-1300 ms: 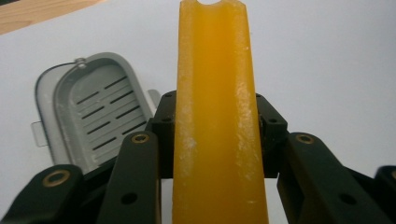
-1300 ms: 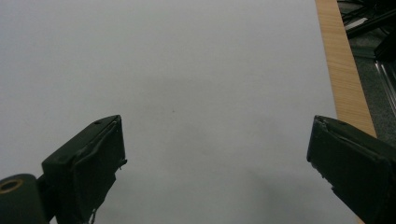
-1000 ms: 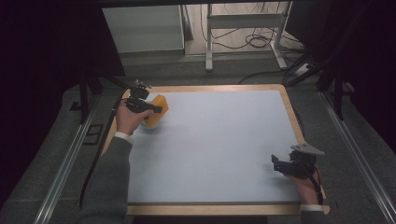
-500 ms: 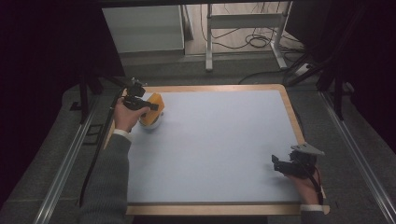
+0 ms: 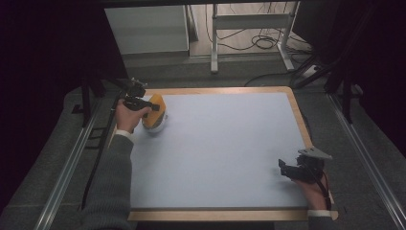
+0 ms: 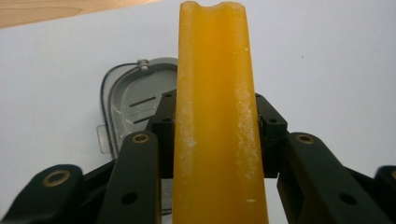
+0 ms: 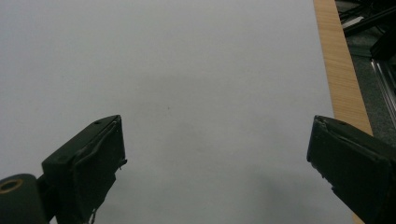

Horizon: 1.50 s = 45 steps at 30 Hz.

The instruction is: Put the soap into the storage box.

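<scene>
Left tongs (image 6: 215, 154) around yellow bar (image 6: 215, 112)

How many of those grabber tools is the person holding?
2. The left gripper is at the table's far left, shut on a yellow bar; the right gripper is open at the near right.
</scene>
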{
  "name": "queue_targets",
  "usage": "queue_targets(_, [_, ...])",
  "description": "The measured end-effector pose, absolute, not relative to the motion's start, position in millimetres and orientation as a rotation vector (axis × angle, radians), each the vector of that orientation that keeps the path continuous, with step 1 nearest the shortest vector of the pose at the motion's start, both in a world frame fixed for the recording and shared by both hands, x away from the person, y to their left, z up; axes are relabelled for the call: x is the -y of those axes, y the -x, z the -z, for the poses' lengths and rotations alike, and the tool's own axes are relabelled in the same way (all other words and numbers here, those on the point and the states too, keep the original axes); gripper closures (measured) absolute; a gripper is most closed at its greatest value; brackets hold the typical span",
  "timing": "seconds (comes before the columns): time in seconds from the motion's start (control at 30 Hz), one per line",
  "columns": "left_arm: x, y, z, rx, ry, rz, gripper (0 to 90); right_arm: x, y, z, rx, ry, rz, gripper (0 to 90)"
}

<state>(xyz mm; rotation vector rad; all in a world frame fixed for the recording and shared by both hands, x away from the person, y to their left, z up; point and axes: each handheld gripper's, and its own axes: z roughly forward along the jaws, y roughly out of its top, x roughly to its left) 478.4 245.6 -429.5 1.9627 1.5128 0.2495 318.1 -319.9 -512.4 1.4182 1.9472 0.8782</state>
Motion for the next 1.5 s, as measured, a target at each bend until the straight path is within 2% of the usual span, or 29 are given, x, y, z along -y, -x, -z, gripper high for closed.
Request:
queue_targets(0.77, [-253.3,-501.7,463.4,-1.634,-1.907,-0.248,61.2,321.0,-317.9,512.4,-1.922,-1.415,-0.862,4.4])
queue_targets(1.27, [-255.9,-501.6,471.3,-1.631,-1.9,-0.236,60.1,320.5,-318.0,513.0,-1.924,-1.412,-0.861,4.4])
queue_targets(1.33, [-257.0,-500.9,471.0,-1.628,-1.893,-0.229,56.5,320.4,-317.9,513.0,-1.924,-1.412,-0.861,4.4])
queue_targets(1.5, [-257.9,-496.8,466.7,-1.603,-1.924,-0.271,36.5,320.2,-317.8,512.8,-1.925,-1.413,-0.859,4.4])
